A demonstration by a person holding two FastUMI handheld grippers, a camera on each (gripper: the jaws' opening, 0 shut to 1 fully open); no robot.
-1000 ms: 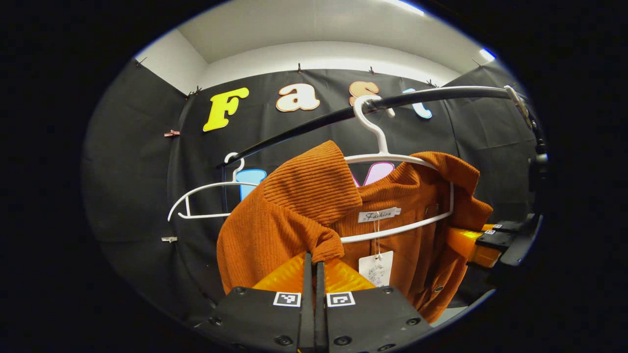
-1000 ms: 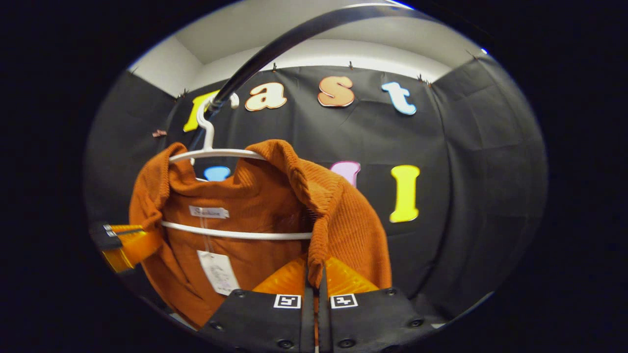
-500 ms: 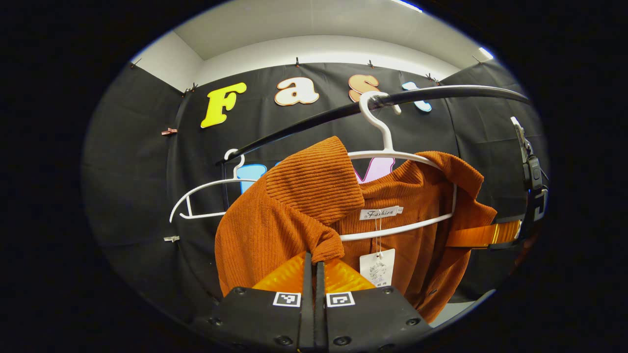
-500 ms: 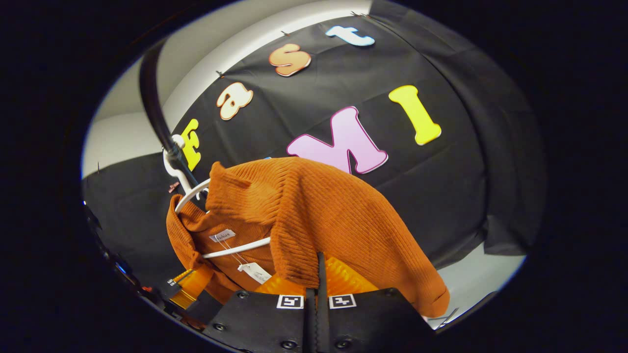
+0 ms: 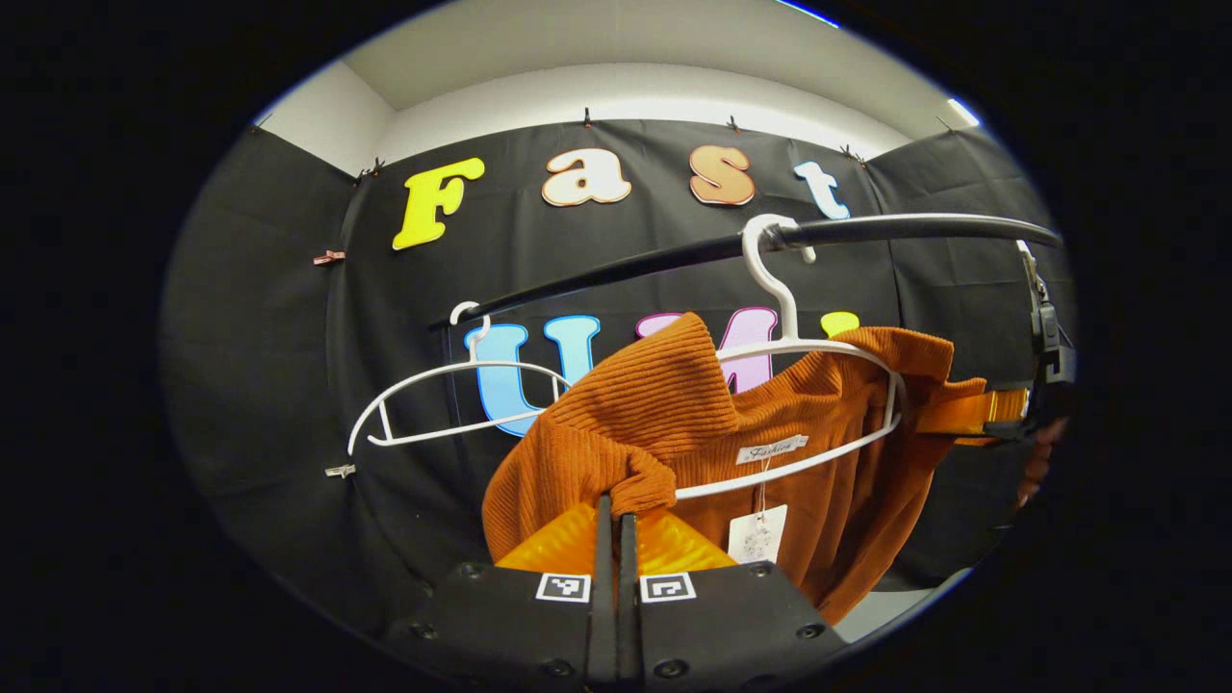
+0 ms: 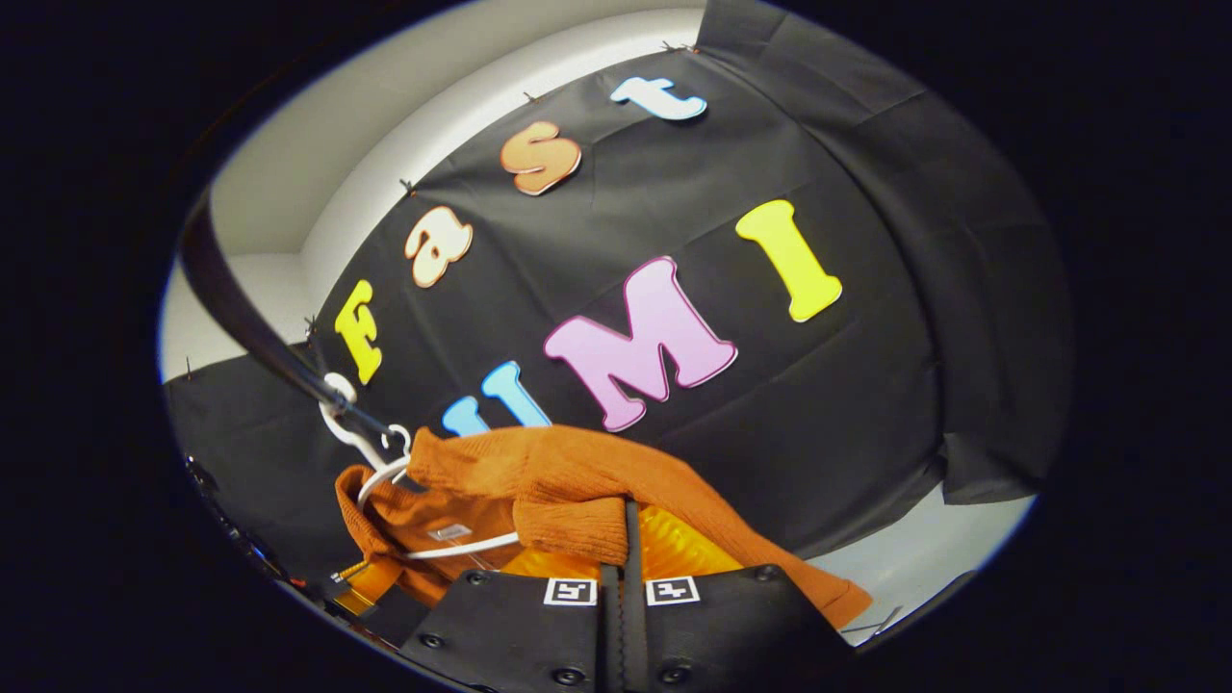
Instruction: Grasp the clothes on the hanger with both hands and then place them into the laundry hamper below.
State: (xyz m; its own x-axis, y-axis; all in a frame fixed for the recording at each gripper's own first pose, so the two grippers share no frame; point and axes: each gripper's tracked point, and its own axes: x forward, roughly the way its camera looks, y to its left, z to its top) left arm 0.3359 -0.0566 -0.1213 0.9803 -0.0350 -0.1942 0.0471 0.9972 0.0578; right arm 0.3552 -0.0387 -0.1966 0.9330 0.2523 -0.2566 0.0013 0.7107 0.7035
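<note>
Left gripper (image 5: pixel 610 515): fingers together, clamped on a fold of the orange sweater (image 5: pixel 664 423); it points level toward the wall.
Right gripper (image 6: pixel 624 534): clamped on the other shoulder of the sweater; its view is rolled strongly to one side. In the left gripper view it reaches in from the right edge (image 5: pixel 967 416).
Sweater: hangs on the white hanger (image 5: pixel 818 351), which is hooked on the black rail (image 5: pixel 674 258).
Second hanger (image 5: pixel 433 395): bare, farther along the rail.
</note>
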